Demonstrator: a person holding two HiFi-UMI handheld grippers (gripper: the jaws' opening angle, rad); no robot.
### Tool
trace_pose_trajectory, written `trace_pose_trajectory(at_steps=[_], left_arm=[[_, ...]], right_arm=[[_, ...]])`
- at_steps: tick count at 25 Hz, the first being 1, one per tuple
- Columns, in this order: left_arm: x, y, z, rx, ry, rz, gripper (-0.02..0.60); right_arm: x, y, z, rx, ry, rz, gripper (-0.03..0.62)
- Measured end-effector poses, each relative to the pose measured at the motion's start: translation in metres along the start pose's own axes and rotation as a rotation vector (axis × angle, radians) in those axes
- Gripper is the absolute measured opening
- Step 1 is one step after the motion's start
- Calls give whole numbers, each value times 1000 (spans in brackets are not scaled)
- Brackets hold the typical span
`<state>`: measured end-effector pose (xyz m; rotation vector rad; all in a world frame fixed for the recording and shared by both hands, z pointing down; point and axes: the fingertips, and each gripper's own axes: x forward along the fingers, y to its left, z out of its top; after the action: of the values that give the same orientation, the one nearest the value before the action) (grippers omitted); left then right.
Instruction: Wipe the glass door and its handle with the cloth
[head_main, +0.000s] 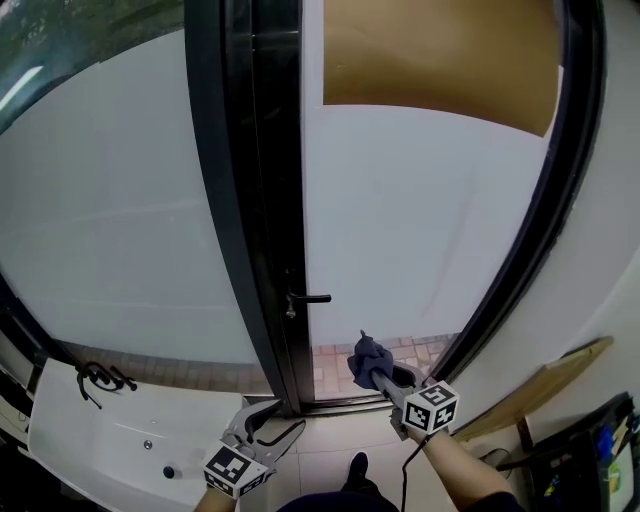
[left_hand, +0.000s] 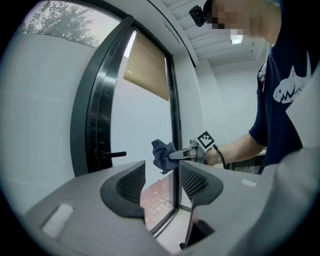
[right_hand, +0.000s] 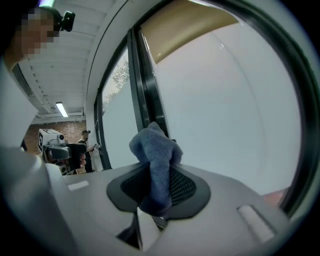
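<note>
My right claw (head_main: 375, 370) clamps the cloth (head_main: 366, 356), low by the glass door (head_main: 420, 230); left claw (head_main: 278, 420) gapes empty. Wiping looks unstarted: next I press it to the glass, then the handle (head_main: 312, 298).

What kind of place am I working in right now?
Probably the entrance of an office or workshop building. There is a tall, black-framed frosted glass door with a lever handle, brick paving outside its clear bottom strip, and a ceiling strip light indoors.
</note>
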<state>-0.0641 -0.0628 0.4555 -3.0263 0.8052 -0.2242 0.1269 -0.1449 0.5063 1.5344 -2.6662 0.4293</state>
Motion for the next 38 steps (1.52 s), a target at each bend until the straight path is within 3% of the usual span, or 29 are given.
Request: trace_pose_trajectory(at_steps=[3,11,17,27,38], left_arm=[[2,-15,-5,-3,2,-52,206],[14,-49,-1,17,0,-132,206],[15,-58,2,10,2,-104,206],[18,-85,18,34,-2,-73,206],[12,-104,18,50,15,-41,206]], right_arm=[[-44,28,16,-82,-62,-41,94],[-114,73,33,-145,-135,-72,94],[-149,68,33,-171,-145,-109,94],[-184,68,25,-118,-140,-68,94],[-199,71,31,-131,-161,-35,94]])
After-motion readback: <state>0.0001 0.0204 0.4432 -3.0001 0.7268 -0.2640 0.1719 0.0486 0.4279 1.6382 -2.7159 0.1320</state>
